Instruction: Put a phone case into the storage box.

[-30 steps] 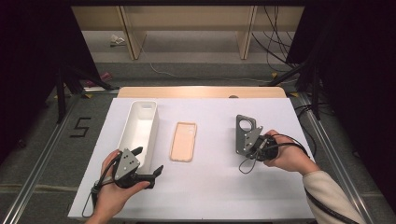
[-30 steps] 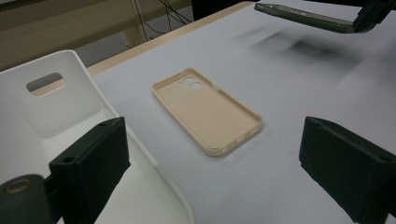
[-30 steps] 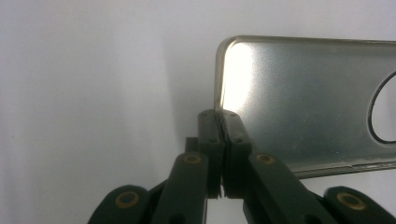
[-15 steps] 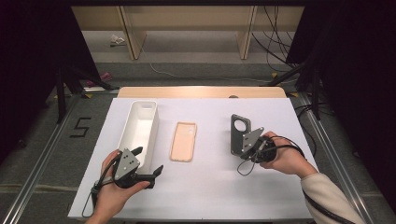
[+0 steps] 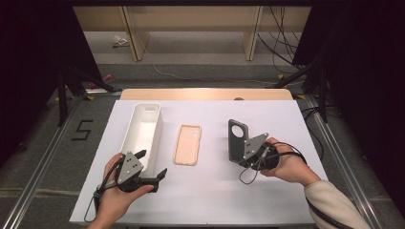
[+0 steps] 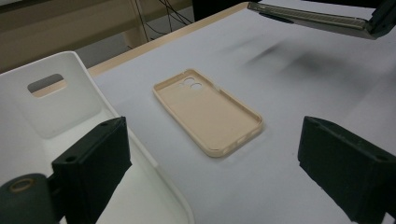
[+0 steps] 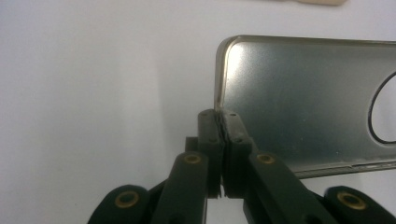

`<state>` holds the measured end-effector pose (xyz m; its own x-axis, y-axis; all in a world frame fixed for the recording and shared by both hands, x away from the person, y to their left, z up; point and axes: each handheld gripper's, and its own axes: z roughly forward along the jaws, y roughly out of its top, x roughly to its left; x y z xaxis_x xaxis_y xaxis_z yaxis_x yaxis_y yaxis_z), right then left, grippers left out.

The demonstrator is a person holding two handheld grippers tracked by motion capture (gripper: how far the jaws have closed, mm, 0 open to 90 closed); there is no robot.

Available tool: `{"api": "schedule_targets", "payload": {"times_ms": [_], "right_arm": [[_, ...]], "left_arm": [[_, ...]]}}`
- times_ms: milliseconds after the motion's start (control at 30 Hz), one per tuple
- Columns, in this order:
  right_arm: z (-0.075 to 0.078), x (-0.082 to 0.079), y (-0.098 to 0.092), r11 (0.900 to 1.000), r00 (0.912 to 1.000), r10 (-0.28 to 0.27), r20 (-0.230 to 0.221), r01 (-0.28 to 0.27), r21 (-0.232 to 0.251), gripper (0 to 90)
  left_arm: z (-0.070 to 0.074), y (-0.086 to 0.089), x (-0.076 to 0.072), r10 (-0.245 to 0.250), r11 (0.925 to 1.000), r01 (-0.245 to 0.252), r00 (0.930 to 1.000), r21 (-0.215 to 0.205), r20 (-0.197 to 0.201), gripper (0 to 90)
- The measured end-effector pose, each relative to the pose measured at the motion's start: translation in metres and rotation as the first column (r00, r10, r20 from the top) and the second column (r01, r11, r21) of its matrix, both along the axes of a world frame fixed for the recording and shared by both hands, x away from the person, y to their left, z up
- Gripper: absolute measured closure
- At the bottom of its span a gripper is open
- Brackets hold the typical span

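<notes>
A beige phone case (image 5: 187, 144) lies flat, open side up, in the middle of the white table (image 5: 215, 200). My right gripper (image 5: 240, 156) is shut on the edge of a grey metal phone shell (image 5: 237, 140) with a round hole, holding it up on edge to the right of the case. In the right gripper view the jaws (image 7: 223, 135) pinch the shell's (image 7: 303, 98) lower corner. My left gripper (image 5: 153, 163) stands open at the near end of a white tray (image 5: 128, 136). Its jaws (image 6: 219, 172) have nothing between them and the case (image 6: 208, 109) lies ahead.
The long white tray (image 6: 65, 107) has a handle slot in its far end wall. The grey shell (image 6: 308, 18) hangs over the table at the upper right of the left gripper view. A wooden strip (image 5: 205, 94) runs along the table's far edge, with cables on the floor beyond.
My right gripper has carried the grey shell a little to the left, toward the beige case. The left gripper has stayed still.
</notes>
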<state>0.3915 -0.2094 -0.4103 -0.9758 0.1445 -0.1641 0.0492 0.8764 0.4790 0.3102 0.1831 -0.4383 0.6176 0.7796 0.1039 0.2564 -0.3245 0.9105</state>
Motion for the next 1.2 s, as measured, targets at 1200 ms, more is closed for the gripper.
{"api": "schedule_targets", "payload": {"times_ms": [1200], "right_arm": [[0.007,-0.032,0.039,0.991,0.9949,0.093,0.038,-0.096,0.092,89.0]], "left_arm": [[0.05,-0.052,0.059,0.003,0.9995,-0.004,0.9997,-0.03,-0.026,12.4]]}}
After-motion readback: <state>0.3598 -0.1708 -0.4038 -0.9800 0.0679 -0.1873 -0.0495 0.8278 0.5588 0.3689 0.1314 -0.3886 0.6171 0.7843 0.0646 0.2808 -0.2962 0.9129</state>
